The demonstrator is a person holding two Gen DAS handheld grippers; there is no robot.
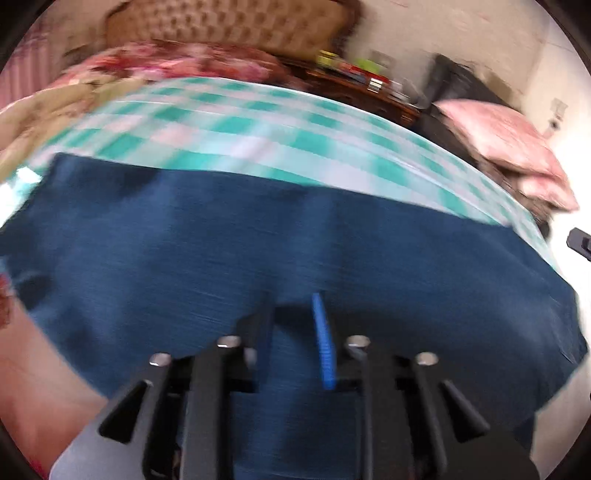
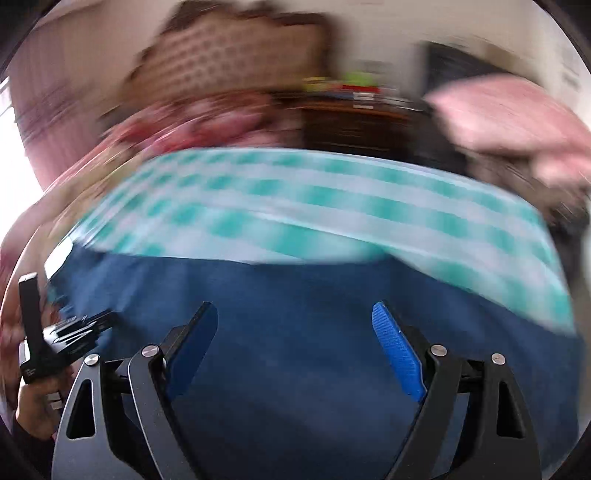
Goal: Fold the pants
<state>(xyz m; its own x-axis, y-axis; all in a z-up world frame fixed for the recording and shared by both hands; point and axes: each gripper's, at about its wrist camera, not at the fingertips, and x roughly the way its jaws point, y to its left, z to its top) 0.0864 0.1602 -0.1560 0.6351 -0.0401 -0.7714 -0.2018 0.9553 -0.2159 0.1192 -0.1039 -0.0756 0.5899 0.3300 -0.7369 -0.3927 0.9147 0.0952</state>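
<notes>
Dark blue pants (image 1: 258, 240) lie spread flat across a bed with a green and white checked sheet (image 1: 229, 122). Over the pants' near part hovers my left gripper (image 1: 292, 302), its jaws a narrow gap apart, with no cloth pinched between them. In the right wrist view the pants (image 2: 295, 288) fill the lower half. My right gripper (image 2: 293, 306) stands wide open above them, and nothing is between its blue pads (image 2: 397, 350). A hand holds the left gripper (image 2: 55, 339) at that view's left edge. Both views are blurred.
A floral quilt (image 1: 173, 64) and a tufted brown headboard (image 1: 229, 22) lie at the bed's far end. A dark wooden table (image 1: 362, 88) with small items stands beyond the bed. A pink pillow (image 1: 509, 144) rests on a dark seat at the right.
</notes>
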